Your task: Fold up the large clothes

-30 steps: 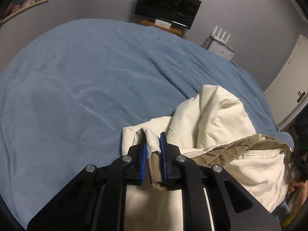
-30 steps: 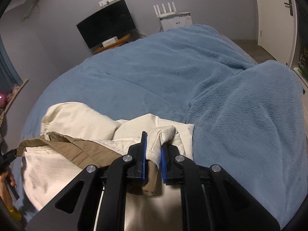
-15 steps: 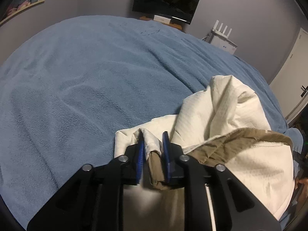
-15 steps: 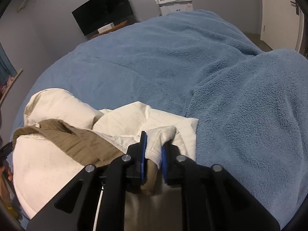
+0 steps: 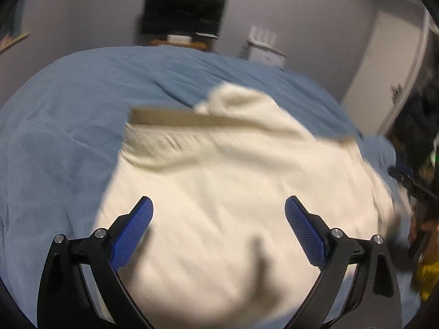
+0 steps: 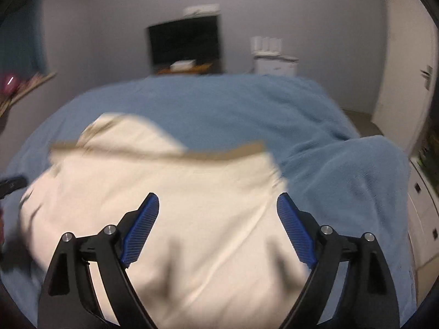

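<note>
A large cream garment (image 5: 219,192) with a brown hem band (image 5: 192,119) lies spread on the blue bed cover (image 5: 68,115). It also shows in the right wrist view (image 6: 164,192) with the brown band (image 6: 225,152) along its far edge. My left gripper (image 5: 218,205) is open and empty above the cloth's near part. My right gripper (image 6: 218,201) is open and empty above the cloth, near its right edge. Both views are blurred by motion.
The blue cover (image 6: 343,170) bulges at the right. A black TV (image 5: 182,13) and a white router on a cabinet (image 5: 263,49) stand at the far wall. A white door (image 6: 406,68) is at the right. A hand with the other gripper (image 5: 419,192) shows at the right edge.
Both grippers opened and let go of the garment's brown-lined edge. The garment now lies flat and spread, its brown band at the far side. Both grippers have pulled back and up.
</note>
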`<act>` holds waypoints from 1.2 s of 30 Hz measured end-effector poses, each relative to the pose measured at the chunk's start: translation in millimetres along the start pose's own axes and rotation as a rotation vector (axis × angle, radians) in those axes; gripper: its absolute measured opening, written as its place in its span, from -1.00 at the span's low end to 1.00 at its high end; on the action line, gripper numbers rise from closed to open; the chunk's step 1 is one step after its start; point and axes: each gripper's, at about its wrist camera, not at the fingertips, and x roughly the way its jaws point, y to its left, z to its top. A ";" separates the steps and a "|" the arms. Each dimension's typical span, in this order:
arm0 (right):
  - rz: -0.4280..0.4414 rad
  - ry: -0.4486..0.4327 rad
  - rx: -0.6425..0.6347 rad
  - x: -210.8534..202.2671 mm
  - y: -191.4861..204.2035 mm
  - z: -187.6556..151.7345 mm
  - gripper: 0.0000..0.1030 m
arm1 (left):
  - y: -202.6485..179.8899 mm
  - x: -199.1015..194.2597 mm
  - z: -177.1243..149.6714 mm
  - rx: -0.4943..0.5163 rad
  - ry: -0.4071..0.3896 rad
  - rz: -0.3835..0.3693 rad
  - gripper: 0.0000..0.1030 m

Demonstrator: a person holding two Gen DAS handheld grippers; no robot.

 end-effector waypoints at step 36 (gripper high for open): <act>0.103 0.240 -0.021 178.7 49.5 31.0 0.76 | -15.0 179.5 54.2 0.060 0.172 0.133 0.90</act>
